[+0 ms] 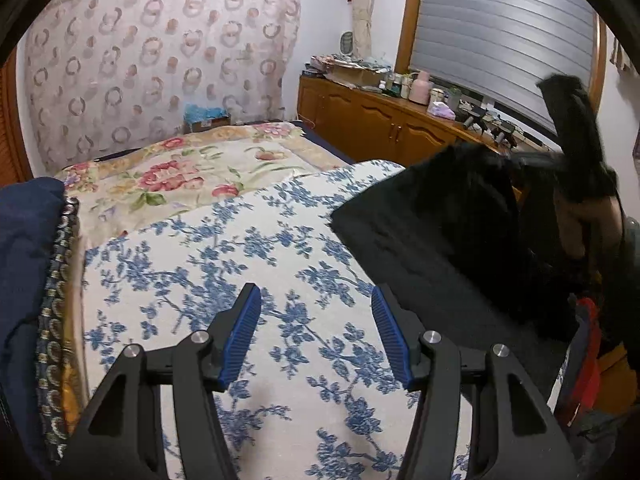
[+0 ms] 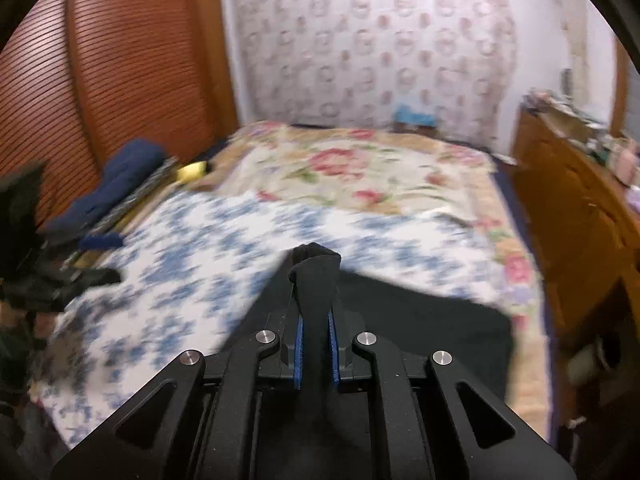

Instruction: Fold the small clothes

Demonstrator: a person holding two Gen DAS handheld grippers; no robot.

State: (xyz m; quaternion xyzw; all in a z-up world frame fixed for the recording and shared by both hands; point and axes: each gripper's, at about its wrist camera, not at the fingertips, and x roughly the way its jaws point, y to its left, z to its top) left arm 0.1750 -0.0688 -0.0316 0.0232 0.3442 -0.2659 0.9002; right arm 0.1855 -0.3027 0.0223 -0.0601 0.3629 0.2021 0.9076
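Navy bundle (image 2: 120, 176) beside wooden shutters (image 2: 120, 60)

We are in a bedroom of a home. A bed (image 2: 280, 216) fills most of the room, covered by a blue-and-white floral spread (image 1: 248, 280) and, beyond it, a quilt with red flowers (image 1: 180, 172). A patterned curtain (image 1: 160, 52) hangs across the far wall. A low wooden cabinet (image 1: 372, 120) under a shuttered window (image 1: 504, 28) carries bottles and household clutter. Slatted wooden wardrobe doors (image 2: 120, 60) stand beside the bed.
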